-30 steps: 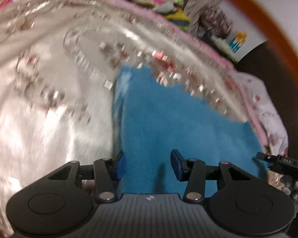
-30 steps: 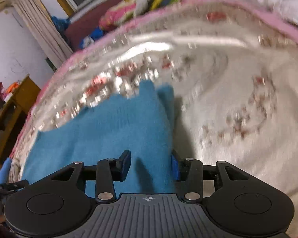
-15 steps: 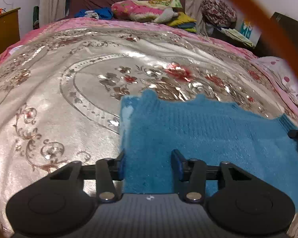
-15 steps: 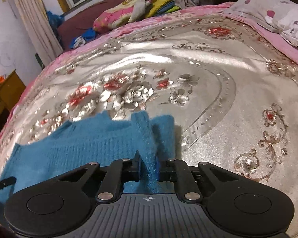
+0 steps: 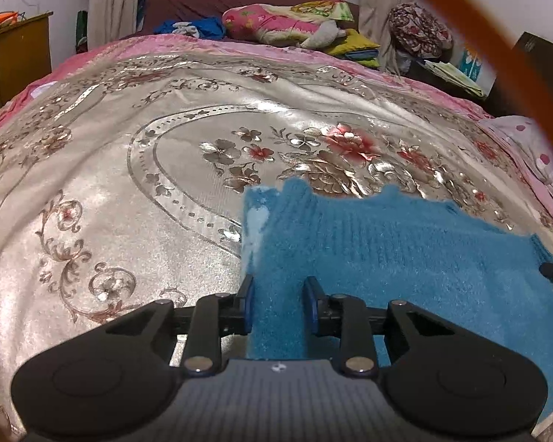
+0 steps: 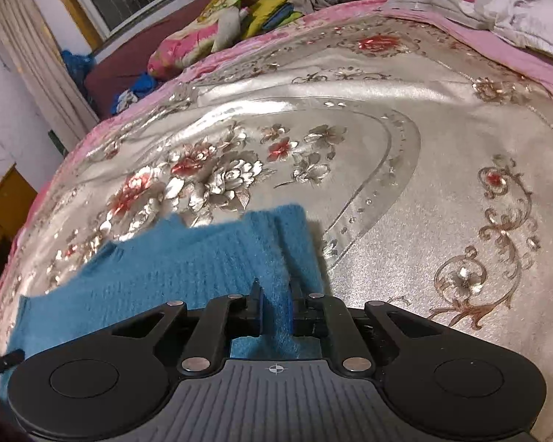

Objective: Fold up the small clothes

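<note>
Item: blue sweater, spread flat on the flowered bedspread, near edge under both claws. Right claw: clenched on a pinched ridge of the knit at its near corner. Left claw: jaws closing, the opposite near corner between them, pads apparently not yet pressing. Progress: early; corners being gathered, no fold visibly finished, every fold remaining.
</note>
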The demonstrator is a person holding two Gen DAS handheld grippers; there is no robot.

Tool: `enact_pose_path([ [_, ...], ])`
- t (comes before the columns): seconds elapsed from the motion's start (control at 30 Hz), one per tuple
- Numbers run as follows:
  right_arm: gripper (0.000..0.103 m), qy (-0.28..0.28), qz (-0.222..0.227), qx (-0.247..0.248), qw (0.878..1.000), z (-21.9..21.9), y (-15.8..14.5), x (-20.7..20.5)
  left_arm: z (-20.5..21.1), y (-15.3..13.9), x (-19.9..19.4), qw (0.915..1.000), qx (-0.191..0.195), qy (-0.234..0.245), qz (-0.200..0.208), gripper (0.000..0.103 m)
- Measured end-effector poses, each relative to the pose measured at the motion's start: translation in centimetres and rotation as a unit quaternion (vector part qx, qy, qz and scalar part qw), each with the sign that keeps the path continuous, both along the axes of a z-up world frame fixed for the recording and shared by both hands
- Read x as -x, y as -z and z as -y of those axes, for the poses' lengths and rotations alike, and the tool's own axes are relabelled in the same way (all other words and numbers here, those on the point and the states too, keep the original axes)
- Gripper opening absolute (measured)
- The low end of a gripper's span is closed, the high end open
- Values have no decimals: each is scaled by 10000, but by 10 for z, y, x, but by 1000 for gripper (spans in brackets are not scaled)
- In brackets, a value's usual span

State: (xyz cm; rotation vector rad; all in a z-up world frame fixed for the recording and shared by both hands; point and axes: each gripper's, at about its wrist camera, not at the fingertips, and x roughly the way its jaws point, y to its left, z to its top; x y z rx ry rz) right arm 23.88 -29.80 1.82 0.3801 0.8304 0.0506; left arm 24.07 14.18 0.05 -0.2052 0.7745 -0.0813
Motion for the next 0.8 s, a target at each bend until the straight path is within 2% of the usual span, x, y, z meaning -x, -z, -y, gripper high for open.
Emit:
enact_pose_path([
  [0.07,17,-53,-24,70,10000,-2,-3,1,0,-2,0,10000,27,-31,-22,35],
  [0.17,18,2,22,104,9999,-3,-9,4,1,-8,3,10000,52,-58,-27,35],
  [0.43,18,161,298,323,9989,-1,-35,19,5,-31,4,9995,-96,-49,285,35],
  [0.57,18,96,489,370,9981,-8,-46,23,20,-36,-6,9985,-395,71,360,35],
  [0.67,18,-75,552,608,9966,-22,-47,22,33,-33,-13,9965,-754,150,322,35],
  [0.8,18,-224,337,660,9970,-34,-32,11,45,-24,-21,9933,-1123,211,193,35],
])
